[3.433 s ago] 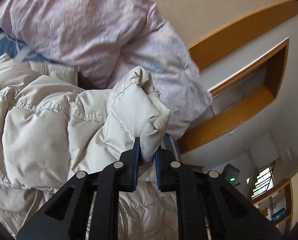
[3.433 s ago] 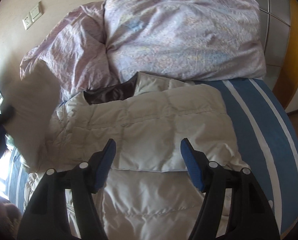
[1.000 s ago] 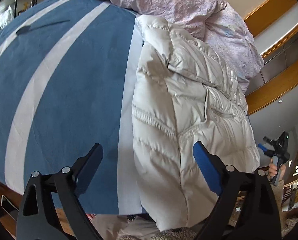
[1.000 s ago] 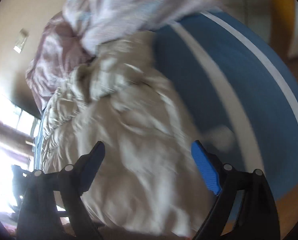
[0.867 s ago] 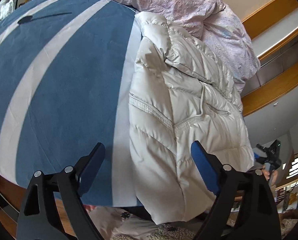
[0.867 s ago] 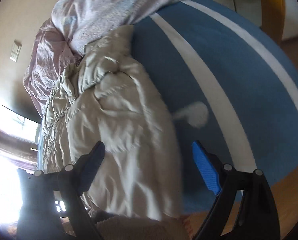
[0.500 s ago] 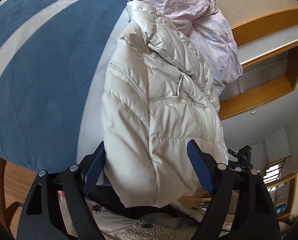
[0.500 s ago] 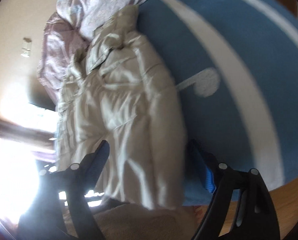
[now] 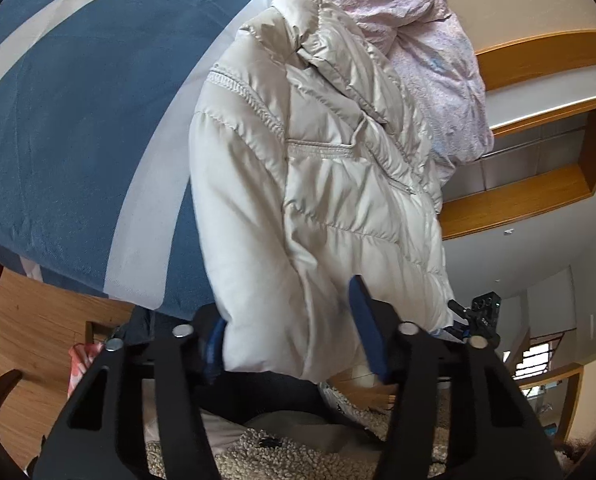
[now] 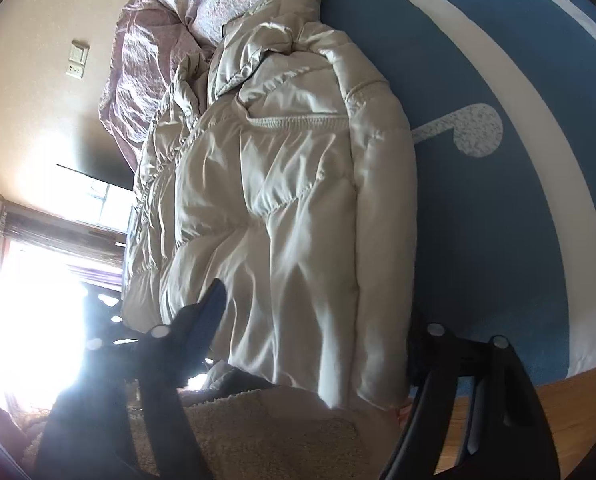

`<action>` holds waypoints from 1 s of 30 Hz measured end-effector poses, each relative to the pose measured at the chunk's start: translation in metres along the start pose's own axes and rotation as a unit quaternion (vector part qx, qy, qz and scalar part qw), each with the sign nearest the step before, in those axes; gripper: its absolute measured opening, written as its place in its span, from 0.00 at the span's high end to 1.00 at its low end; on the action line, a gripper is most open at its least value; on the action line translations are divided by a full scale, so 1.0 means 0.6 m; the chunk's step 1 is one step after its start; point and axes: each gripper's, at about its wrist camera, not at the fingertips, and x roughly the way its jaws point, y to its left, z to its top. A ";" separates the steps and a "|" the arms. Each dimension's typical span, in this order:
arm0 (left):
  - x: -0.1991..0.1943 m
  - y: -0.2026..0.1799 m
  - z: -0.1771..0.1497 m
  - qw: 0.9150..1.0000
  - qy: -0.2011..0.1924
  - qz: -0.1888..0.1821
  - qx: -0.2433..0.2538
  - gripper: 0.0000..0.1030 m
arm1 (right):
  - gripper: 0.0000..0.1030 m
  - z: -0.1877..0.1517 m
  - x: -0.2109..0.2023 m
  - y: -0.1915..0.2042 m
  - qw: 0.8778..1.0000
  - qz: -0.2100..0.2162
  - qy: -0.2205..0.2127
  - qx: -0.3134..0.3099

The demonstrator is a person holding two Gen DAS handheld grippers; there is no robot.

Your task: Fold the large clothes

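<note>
now both released tools, left (image 9: pixel 294 336) and right (image 10: pixel 314 336), straddle the jacket's (image 9: pixel 318 184) hem.

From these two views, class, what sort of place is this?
Most likely a home bedroom: a bed with a blue striped cover, a rumpled pink duvet, and a cream puffer jacket on it.

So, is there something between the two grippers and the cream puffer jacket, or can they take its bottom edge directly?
Nothing visible stands in the way. The left gripper is open, its jaws already either side of the puffer jacket at the hem. The right gripper is open too and straddles the same hem. Only jacket fabric lies between the fingers.
</note>
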 end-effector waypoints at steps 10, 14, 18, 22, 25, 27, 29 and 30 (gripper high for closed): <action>-0.050 -0.030 0.038 0.997 -0.067 0.012 0.022 0.88 | 0.85 -0.003 -0.042 0.045 0.996 -0.016 -0.082 -0.024; -0.079 -0.069 0.063 0.993 -0.110 0.000 0.047 0.88 | 0.86 0.002 -0.080 0.087 0.987 -0.019 -0.148 -0.052; -0.099 -0.106 0.091 0.987 -0.145 -0.011 0.070 0.88 | 0.86 0.019 -0.113 0.118 0.975 -0.006 -0.213 -0.058; -0.110 -0.138 0.131 0.982 -0.168 -0.019 0.086 0.88 | 0.86 0.053 -0.128 0.152 0.962 -0.010 -0.265 -0.069; -0.112 -0.166 0.170 0.977 -0.189 -0.018 0.097 0.88 | 0.86 0.095 -0.130 0.190 0.952 -0.015 -0.298 -0.075; -0.109 -0.183 0.202 0.973 -0.206 -0.017 0.104 0.88 | 0.86 0.134 -0.132 0.216 0.943 -0.019 -0.322 -0.078; -0.103 -0.195 0.231 0.970 -0.220 -0.017 0.106 0.88 | 0.86 0.168 -0.132 0.238 0.936 -0.021 -0.342 -0.079; -0.099 -0.197 0.242 0.969 -0.223 -0.017 0.106 0.88 | 0.86 0.190 -0.130 0.246 0.934 -0.021 -0.350 -0.075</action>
